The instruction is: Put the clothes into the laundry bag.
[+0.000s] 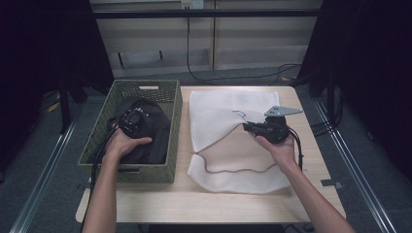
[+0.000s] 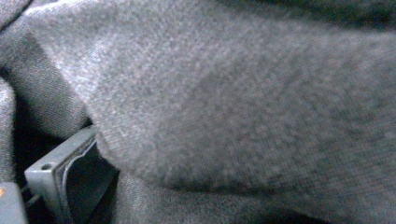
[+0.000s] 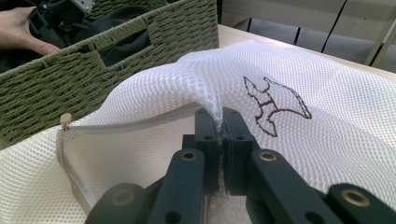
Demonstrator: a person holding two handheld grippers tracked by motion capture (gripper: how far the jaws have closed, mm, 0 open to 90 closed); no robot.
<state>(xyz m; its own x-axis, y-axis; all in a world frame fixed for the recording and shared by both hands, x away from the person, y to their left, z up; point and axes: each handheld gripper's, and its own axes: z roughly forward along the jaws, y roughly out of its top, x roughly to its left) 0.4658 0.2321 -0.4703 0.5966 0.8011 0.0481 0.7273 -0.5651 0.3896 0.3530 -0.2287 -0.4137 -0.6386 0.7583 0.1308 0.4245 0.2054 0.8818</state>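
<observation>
A pale wooden desk point(image 1: 160, 199) carries a woven basket and a white mesh bag, with dark curtains at both sides of the room.

The green basket point(image 1: 171, 127) sits at the desk's left part, and a dark garment point(image 1: 155, 131) lies inside it. The left gripper point(image 1: 132, 121) is pushed down into that garment inside the basket; in the left gripper view grey cloth presses close, and whether its fingers are apart or together cannot be told. Just right of the basket the mesh bag point(image 1: 218, 121) lies flat, its zip edge open toward the basket. The right gripper point(image 3: 221, 140) has its fingers pinched tight on a raised fold of the bag. Beyond the basket, a pale panelled wall and black cables point(image 1: 228, 77) on a grey floor.
</observation>
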